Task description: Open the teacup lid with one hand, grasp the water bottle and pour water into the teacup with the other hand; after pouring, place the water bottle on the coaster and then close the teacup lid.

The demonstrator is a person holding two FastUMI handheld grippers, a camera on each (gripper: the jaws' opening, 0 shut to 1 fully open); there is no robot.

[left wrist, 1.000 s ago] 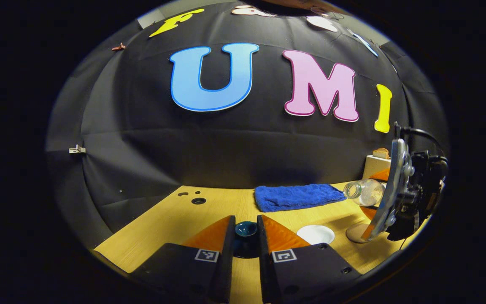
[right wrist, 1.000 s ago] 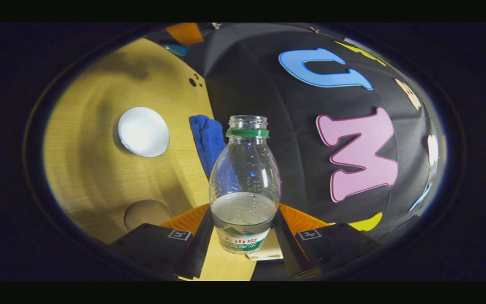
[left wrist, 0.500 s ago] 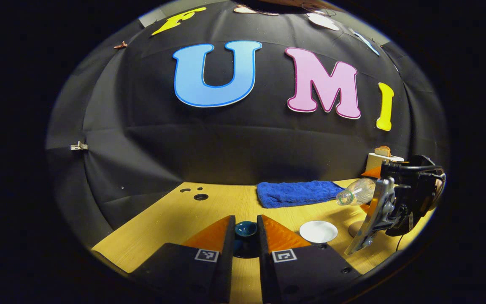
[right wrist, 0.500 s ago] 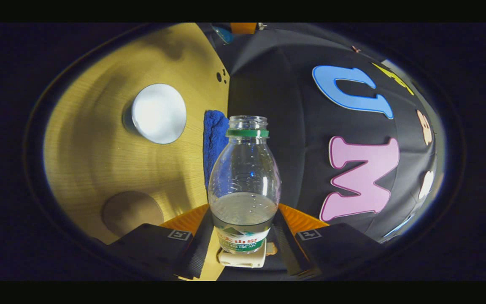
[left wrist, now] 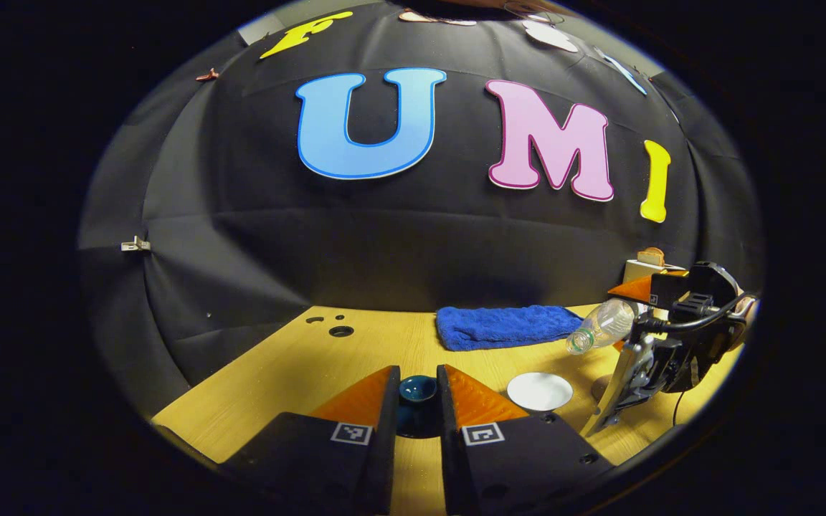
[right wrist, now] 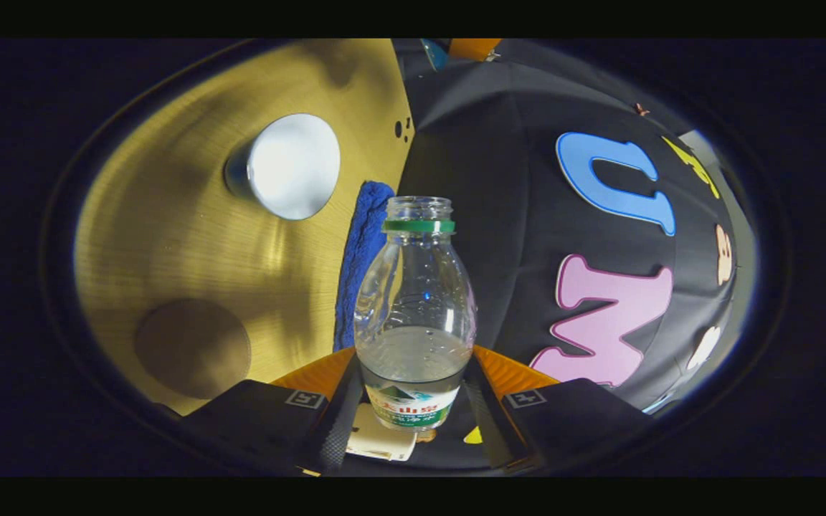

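A black cloth wall backs my wooden table. Above it, near the cup, my right gripper clamps the bottle, neck tilted cupward. My left gripper pinches the lid.

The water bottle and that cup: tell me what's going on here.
A person is working with two handheld grippers. The right gripper clamps an uncapped water bottle, part full and tipped with its mouth toward the white teacup on the wooden table; no water is visibly running. The left gripper holds the dark teal lid off to the side, so the cup is open. The round coaster lies bare, and a blue towel sits behind.
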